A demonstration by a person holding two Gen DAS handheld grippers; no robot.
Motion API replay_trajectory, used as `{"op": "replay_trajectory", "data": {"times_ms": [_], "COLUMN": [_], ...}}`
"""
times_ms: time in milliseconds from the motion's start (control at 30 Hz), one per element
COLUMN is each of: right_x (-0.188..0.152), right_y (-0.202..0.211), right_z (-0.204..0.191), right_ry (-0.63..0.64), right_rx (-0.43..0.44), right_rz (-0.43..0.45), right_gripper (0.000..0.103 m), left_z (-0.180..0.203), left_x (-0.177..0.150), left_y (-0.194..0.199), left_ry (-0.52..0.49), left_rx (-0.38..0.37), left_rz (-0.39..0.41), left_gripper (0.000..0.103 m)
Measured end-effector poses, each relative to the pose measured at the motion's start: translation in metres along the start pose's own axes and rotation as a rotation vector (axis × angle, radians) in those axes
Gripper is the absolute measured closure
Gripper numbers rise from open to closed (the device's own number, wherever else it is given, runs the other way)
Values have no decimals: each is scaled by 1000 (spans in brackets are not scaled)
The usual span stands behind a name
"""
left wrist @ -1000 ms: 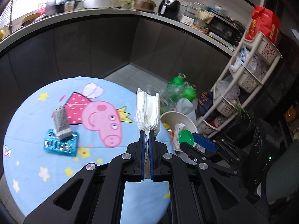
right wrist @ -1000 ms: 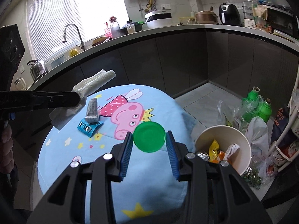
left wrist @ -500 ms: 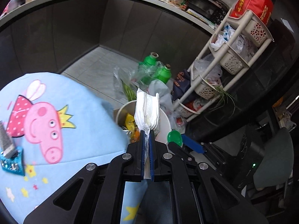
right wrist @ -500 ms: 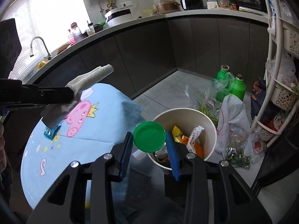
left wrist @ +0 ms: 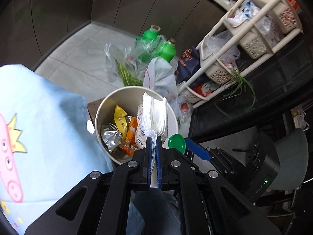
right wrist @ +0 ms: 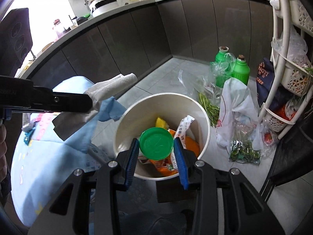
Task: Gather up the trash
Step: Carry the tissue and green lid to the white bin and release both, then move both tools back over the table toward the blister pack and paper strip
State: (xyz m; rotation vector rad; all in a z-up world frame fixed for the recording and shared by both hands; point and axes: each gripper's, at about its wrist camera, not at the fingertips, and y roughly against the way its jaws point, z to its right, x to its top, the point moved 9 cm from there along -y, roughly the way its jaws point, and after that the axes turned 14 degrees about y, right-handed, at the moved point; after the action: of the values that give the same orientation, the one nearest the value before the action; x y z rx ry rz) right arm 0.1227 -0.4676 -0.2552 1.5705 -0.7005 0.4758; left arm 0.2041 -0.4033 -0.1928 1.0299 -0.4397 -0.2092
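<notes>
My left gripper (left wrist: 154,143) is shut on a folded white tissue (left wrist: 154,111), held over the round cream trash bin (left wrist: 105,105), which stands on the floor beside the table and holds several wrappers. The tissue also shows in the right wrist view (right wrist: 115,87), to the left of the bin (right wrist: 203,117). My right gripper (right wrist: 156,150) is shut on a green round lid (right wrist: 156,144), held above the bin's near side. The lid also shows in the left wrist view (left wrist: 177,141).
The round table with its blue cartoon cloth (left wrist: 39,127) lies left of the bin. Green bottles (right wrist: 241,69), plastic bags (right wrist: 232,105) and green beans lie on the floor behind it. A white basket rack (left wrist: 250,33) stands at the right. Dark cabinets run along the back.
Both grippers have swung right, off the table, to above the trash bin. Each still holds its item: the tissue on the left, the green lid on the right.
</notes>
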Motion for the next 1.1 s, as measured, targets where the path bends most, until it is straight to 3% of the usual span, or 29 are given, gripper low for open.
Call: {"op": "replay_trajectory", "data": {"times_ms": [200, 233, 300, 400, 500, 800, 1000, 1100], "right_x": [-6, -6, -8, -11, -14, 4, 29, 40], "right_y": [-27, -32, -38, -37, -35, -14, 24, 41], "right_z": [14, 14, 15, 13, 13, 0, -32, -50], "right_ry": [12, 21, 38, 69, 60, 63, 97, 122], "right_rx": [0, 4, 11, 11, 8, 0, 10, 27], "right_rz": [-8, -7, -5, 9, 6, 17, 68, 90], "right_gripper": [63, 44, 15, 3, 4, 4, 3, 3], "left_z": [-8, -9, -14, -17, -20, -19, -31, -46], "left_x": [10, 12, 16, 22, 25, 21, 8, -4], "left_y": [-33, -36, -37, -28, -15, 28, 84, 113], "left_ry": [-23, -31, -44, -23, -10, 4, 73, 113], "left_rx": [56, 74, 115, 116, 121, 144, 149, 197], "left_rz": [-10, 5, 51, 118, 162, 224, 292, 322], "left_gripper": [95, 90, 45, 28, 12, 9, 9, 9]}}
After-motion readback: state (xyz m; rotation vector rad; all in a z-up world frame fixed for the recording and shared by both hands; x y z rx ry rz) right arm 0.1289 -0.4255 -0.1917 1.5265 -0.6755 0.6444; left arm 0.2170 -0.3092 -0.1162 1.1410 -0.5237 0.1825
